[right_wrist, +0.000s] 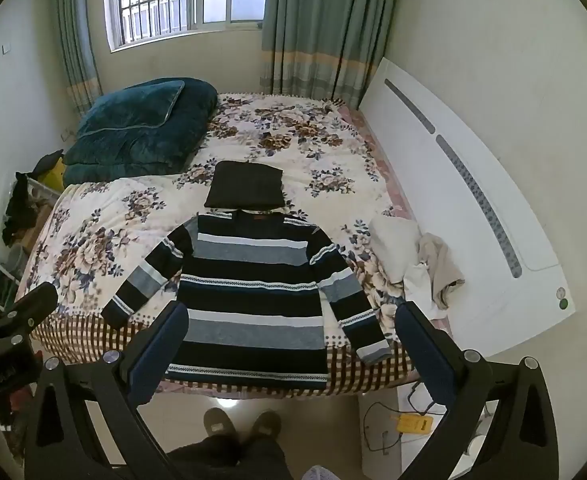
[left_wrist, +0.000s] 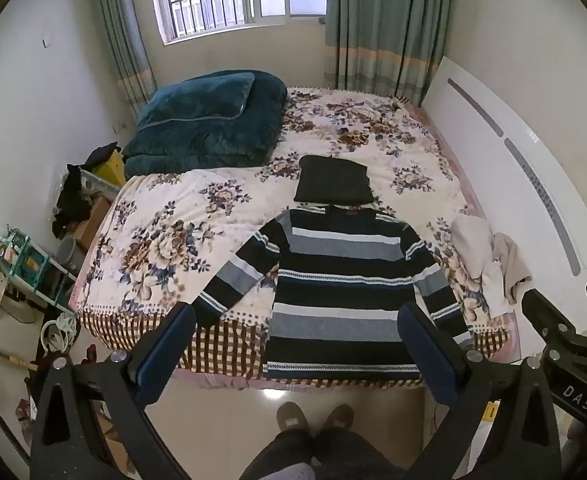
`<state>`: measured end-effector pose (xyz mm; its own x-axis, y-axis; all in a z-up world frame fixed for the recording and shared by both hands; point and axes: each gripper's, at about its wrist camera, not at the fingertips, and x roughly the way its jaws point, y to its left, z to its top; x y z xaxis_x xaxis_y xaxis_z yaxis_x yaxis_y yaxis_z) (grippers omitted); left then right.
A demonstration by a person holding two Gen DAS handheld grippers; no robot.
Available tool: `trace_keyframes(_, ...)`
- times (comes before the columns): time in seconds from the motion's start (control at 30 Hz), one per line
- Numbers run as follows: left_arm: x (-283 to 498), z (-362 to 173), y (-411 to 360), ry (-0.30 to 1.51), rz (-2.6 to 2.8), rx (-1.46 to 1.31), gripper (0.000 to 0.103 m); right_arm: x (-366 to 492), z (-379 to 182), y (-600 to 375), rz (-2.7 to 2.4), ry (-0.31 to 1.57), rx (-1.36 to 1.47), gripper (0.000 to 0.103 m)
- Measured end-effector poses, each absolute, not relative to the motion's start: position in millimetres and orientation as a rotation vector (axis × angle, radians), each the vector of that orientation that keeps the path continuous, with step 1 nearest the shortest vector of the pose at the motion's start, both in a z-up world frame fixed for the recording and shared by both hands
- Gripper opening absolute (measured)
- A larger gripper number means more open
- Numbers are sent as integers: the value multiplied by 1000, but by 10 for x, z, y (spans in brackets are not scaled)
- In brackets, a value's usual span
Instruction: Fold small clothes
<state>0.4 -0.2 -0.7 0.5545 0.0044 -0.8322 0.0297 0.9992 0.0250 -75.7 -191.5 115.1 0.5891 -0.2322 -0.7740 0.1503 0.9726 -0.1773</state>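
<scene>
Taking the striped sweater (left_wrist: 341,292) as the landmark: it lies flat and unfolded on the bed (left_wrist: 197,216), hem at the near edge of the mattress, collar pointing toward the window, both sleeves angled outward.

Far to its left and behind it, a dark teal quilt (left_wrist: 205,128) is stacked at the bed's far corner. The left gripper (left_wrist: 297,350) hangs above the floor in front of the hem, its jaws released and spread wide, holding nothing (the blue pads frame the sweater's lower half in the left wrist view). Touching or just past the collar sits a folded black garment (left_wrist: 333,182). The right gripper (right_wrist: 293,350) hovers likewise in front of the hem, jaws released and empty. To the sweater's right, near its right sleeve, a crumpled heap of pale clothes (right_wrist: 413,260) rests by the white headboard (right_wrist: 473,216).
</scene>
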Motion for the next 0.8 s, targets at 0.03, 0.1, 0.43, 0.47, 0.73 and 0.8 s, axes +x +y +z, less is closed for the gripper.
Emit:
trace_keyframes(0.03, 11, -17, -4, 990, -17, 36, 103, -755, 1150, -1916, -223, 919, -96, 103)
trace_keyframes(0.1, 0, -16, -6, 966, -11, 37, 103, -755, 1151, -1917, -222, 919, -95, 103)
trace_keyframes(0.43, 6, 23, 23, 972, -27, 18, 103, -749, 1144, -1917, -226, 911, -102, 103)
trace_keyframes(0.47, 8, 28, 31, 971, -28, 17, 103, -746, 1142, -1919, -226, 909, -103, 103)
trace_keyframes(0.73, -2, 74, 43, 961, -25, 13, 103, -718, 1195, -1888, -218, 908, -103, 103)
trace_keyframes(0.8, 17, 103, 46, 960, -23, 13, 103, -670, 1262, -1887, -216, 907, -108, 103)
